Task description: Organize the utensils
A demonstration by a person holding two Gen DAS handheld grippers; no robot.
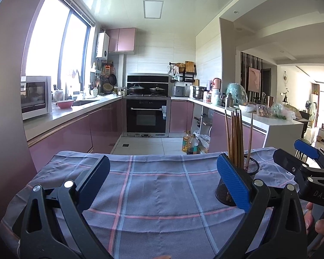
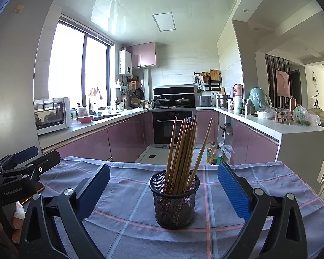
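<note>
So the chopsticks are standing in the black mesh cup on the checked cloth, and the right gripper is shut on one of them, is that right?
Not quite. The right gripper is open and holds nothing; in the right wrist view its fingers stand wide apart on either side of the black mesh cup. The chopsticks do stand in that cup on the checked cloth.

Plaid cloth (image 2: 140,215), white microwave (image 2: 51,116), pink bowl (image 2: 85,119), oil bottles (image 2: 213,153)

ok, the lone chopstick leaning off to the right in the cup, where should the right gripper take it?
Probably high on its bare shaft, above the mesh cup. There it leans clear of the bunched chopsticks, leaving room for a finger on each side. Bring the open right gripper in from the front, raised over the rim, and lift along the tilt.
</note>
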